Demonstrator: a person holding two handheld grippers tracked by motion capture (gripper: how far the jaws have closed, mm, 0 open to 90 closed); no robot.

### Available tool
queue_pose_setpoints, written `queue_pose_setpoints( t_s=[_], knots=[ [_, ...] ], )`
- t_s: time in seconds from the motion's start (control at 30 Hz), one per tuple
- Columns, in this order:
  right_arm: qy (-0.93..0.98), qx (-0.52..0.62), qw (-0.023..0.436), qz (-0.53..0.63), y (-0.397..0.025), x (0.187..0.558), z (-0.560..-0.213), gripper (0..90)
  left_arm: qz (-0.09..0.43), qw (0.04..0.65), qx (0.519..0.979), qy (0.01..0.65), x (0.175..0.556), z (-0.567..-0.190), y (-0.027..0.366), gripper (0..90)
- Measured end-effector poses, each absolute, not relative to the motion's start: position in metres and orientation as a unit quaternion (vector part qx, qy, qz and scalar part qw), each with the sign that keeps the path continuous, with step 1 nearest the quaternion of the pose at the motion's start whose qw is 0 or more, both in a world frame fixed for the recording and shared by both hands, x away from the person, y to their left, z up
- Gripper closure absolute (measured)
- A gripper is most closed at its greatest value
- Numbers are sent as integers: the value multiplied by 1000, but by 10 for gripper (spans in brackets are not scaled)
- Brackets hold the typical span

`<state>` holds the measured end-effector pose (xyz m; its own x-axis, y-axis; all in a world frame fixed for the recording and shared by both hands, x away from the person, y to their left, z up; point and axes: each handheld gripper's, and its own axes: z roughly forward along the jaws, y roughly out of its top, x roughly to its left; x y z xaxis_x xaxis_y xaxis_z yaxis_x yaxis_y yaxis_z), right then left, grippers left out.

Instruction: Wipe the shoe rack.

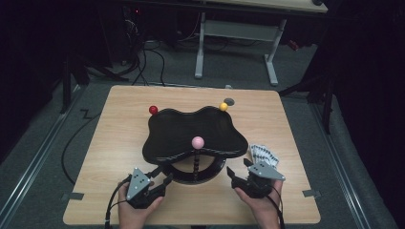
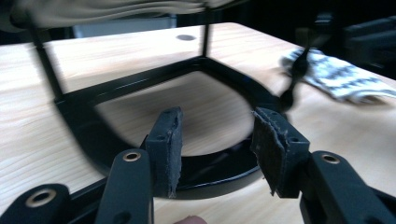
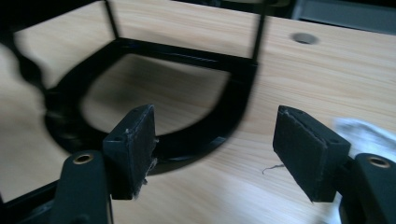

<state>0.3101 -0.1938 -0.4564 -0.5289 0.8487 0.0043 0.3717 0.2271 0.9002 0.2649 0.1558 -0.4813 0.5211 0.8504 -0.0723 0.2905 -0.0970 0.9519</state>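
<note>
A black wavy-rimmed tray (image 1: 167, 138) stands on thin posts over a black ring base (image 1: 212, 171) at the table's middle. Three balls top its posts: a red ball (image 1: 153, 110) at the back left, a yellow ball (image 1: 223, 106) at the back right, and a pink ball (image 1: 197, 141) at the front on a beaded post (image 1: 196, 164). My left gripper (image 1: 161, 177) is open just short of the base's front left, and its own view shows the ring base (image 2: 79, 121) beyond its empty left gripper (image 2: 217, 126). My right gripper (image 1: 239, 168) (image 3: 215, 126) is open and empty at the front right, facing the ring base (image 3: 238, 98).
A white patterned cloth (image 1: 263, 154) (image 2: 341, 77) (image 3: 369, 135) lies right of the base, close to my right gripper. A grey round spot (image 1: 229, 101) sits near the yellow ball. Tape marks (image 1: 71, 196) flag the table's front corners. A white desk frame (image 1: 272, 57) and cables stand beyond the table.
</note>
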Motion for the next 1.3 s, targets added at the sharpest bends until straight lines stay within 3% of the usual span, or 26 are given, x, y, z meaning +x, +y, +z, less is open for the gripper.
queue_pose_setpoints(
  t_s=[0.23,0.47,0.53,0.57,0.63,0.67,0.7,0.73,0.8,1.0,1.3],
  knots=[
    [761,366,225,485,-151,298,-458,346,280,508,672,460,275,-488,181,536],
    [768,345,225,490,-120,298,-462,355,286,502,664,475,280,-491,191,540],
    [770,337,216,497,-109,299,-463,397,289,495,665,478,281,-492,193,543],
    [772,333,217,496,-101,300,-465,480,288,494,664,482,282,-493,194,546],
    [773,331,220,496,-97,300,-466,505,289,491,664,485,283,-494,195,553],
    [770,337,219,496,-92,301,-469,576,289,489,664,487,284,-495,196,556],
    [770,337,219,496,-92,301,-469,576,289,489,664,487,284,-495,196,558],
    [766,345,224,493,-90,301,-471,681,288,489,664,488,285,-496,197,559],
    [765,344,223,496,-89,302,-472,744,288,490,662,489,285,-496,198,559],
    [768,342,236,488,-93,298,-472,756,305,470,669,489,286,-498,197,554],
    [747,360,235,508,-134,294,-479,752,300,469,668,494,291,-500,197,551]
  ],
)
